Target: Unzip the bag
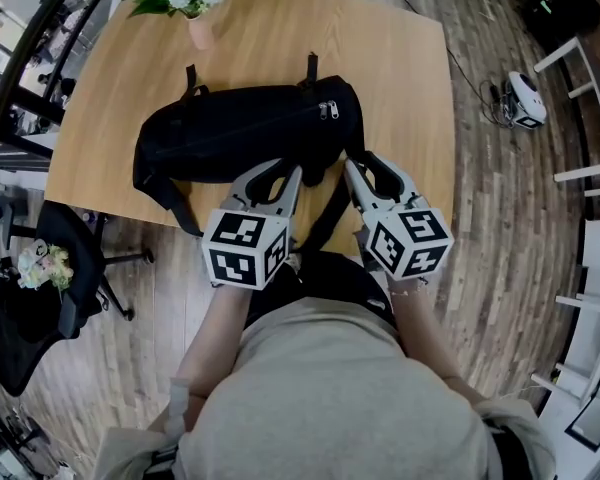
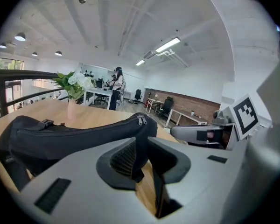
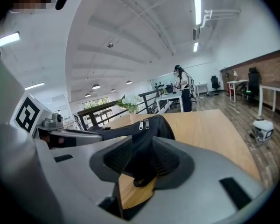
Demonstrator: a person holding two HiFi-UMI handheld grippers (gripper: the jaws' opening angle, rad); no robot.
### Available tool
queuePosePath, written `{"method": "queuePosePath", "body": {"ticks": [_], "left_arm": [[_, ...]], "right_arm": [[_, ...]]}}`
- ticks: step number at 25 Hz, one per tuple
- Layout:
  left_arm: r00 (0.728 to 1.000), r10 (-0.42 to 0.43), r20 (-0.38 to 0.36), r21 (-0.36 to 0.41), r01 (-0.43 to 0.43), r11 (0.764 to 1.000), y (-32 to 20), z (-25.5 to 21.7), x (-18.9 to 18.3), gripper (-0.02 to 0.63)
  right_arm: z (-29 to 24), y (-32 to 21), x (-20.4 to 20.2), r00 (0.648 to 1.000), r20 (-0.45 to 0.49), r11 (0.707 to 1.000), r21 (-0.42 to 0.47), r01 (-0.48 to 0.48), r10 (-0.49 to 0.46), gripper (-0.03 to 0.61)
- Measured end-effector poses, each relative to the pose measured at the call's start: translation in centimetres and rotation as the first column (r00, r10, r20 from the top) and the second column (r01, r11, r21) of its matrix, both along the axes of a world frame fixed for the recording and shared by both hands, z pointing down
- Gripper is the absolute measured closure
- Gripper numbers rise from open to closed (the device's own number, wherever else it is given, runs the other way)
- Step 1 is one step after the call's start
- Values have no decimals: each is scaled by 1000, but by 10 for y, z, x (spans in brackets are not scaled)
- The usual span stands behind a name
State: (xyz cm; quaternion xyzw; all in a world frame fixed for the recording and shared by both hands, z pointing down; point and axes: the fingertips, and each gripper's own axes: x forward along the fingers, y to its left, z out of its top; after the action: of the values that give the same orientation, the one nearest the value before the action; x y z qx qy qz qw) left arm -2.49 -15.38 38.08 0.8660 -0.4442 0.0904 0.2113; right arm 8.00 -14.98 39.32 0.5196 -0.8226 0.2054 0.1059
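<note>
Closing your left gripper [image 2: 140, 147] and right gripper [image 3: 142, 148], jaws apart now, could pinch the soft black fabric bag [image 1: 240, 133], missing its far-right silver zipper pulls [image 1: 328, 109].

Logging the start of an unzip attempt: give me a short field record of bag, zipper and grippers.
bag: black, lying on wooden table
zipper: closed, both pulls at right end
left gripper: open, at bag's near side
right gripper: open, by bag's right end
also: vase of flowers at table's far edge
</note>
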Motion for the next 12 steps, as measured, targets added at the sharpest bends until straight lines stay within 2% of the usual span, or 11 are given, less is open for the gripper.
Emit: {"method": "queuePosePath", "body": {"ticks": [6,12], "left_arm": [[998,-23,61,26,21,999,-27,-5,10,526],[990,5,141,88,-18,996,-49,-12,25,526]], "right_arm": [[-3,-28,7,998,55,1000,-7,18,-18,442],[-1,-55,9,994,105,999,-21,38,-35,434]]}}
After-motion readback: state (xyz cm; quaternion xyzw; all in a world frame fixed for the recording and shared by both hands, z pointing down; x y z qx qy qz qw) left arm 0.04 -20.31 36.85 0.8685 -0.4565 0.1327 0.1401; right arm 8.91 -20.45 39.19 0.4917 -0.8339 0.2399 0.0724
